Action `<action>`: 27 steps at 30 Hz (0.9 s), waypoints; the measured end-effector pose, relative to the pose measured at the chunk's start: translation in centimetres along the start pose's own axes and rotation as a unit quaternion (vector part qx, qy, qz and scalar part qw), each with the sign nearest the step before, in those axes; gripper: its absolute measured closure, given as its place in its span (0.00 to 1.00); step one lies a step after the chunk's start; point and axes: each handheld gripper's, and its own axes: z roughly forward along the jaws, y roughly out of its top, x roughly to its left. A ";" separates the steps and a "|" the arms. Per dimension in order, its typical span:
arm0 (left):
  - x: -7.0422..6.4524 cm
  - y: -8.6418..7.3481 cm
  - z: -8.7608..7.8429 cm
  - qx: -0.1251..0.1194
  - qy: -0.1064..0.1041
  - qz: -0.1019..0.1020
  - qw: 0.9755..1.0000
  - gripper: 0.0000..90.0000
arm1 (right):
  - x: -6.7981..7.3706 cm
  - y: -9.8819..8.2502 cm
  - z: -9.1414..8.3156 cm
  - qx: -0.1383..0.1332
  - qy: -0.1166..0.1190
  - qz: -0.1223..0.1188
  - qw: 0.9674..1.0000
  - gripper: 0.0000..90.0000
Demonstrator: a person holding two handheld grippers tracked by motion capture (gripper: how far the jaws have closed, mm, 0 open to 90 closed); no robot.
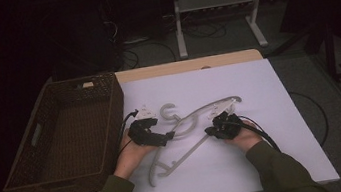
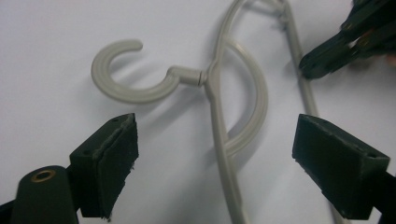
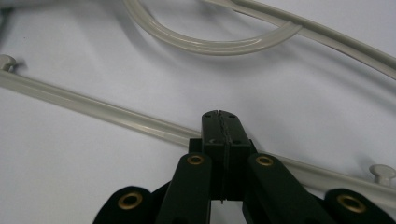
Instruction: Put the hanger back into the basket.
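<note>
**On the desk: grey hanger flat, both grippers at it**

On the white sheet covering the desk [image 1: 259, 93], lies flat a pale grey plastic hanger [image 1: 190, 123], hook [image 2: 122, 74] pointing toward the far edge, arms spread toward the person. Stands at the left end of the desk a dark woven basket [image 1: 110, 109], just beside the left hand [image 1: 129, 157].

Left gripper [image 1: 151, 135]: jaws spread wide apart, gripping nothing, poised above the hanger's neck and curved inner brace, hook lying beyond them. Contact with the hanger cannot be told.

Right gripper [image 3: 220, 126]: jaws pressed fully together, nothing visible between them, tips over the hanger's straight lower bar [image 3: 93, 109]. Cannot be told whether touching or just above. Held by the right hand [image 1: 245, 138], cable trailing back over the sleeve.
</note>
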 end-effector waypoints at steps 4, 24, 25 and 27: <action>0.0 -0.3 0.4 0.012 0.001 -0.001 1.000 0.22 | 0.0 0.0 0.0 0.000 0.000 0.000 1.000 0.99; -0.8 -0.3 1.3 0.079 -0.006 0.022 0.997 0.56 | -0.1 0.0 0.0 -0.001 0.002 -0.001 1.000 0.99; -0.8 -0.3 1.4 0.080 -0.005 0.019 0.997 0.57 | -0.1 0.0 0.0 -0.001 0.002 -0.002 1.000 0.99; -0.9 -0.3 1.5 0.084 -0.003 0.021 0.996 0.60 | -0.1 0.0 0.0 -0.001 0.002 -0.002 1.000 0.99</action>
